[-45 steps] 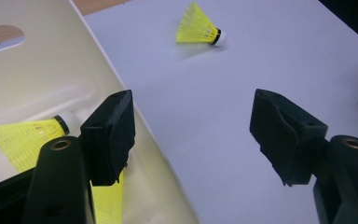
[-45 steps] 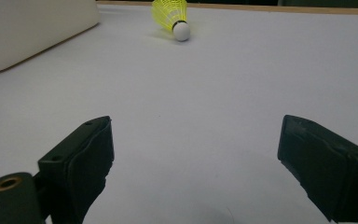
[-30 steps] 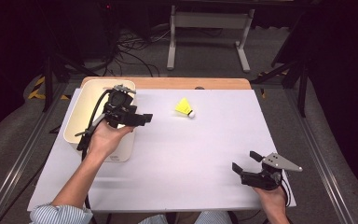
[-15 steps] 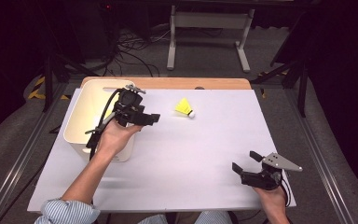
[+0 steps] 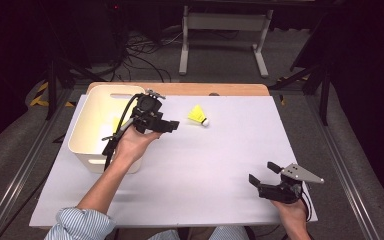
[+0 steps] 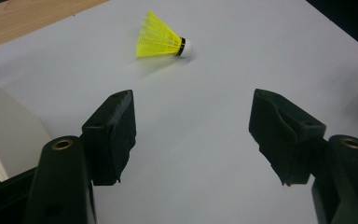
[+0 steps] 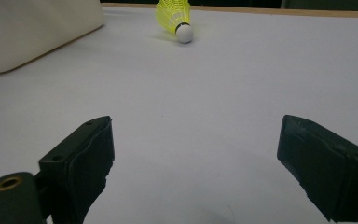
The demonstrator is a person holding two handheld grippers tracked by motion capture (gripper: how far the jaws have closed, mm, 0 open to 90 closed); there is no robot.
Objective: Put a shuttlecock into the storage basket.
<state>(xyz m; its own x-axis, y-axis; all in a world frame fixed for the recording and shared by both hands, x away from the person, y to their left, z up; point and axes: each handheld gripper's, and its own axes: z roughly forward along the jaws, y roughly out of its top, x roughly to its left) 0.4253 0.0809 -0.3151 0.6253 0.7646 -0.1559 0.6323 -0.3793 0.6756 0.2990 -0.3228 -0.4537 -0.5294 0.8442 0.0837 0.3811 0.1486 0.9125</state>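
High view: your left tool (image 5: 172, 127) hung wide open, empty, beside the white bin (image 5: 87, 145), near the yellow shuttlecock (image 5: 198, 115); right tool (image 5: 263, 174) also agape, empty.

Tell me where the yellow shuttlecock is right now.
In the high view the yellow shuttlecock lies on its side on the white table sheet, toward the far edge, just right of the open left gripper and the white bin.

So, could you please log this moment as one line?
left gripper: open, empty, near shuttlecock | right gripper: open, empty | bin: left of mat
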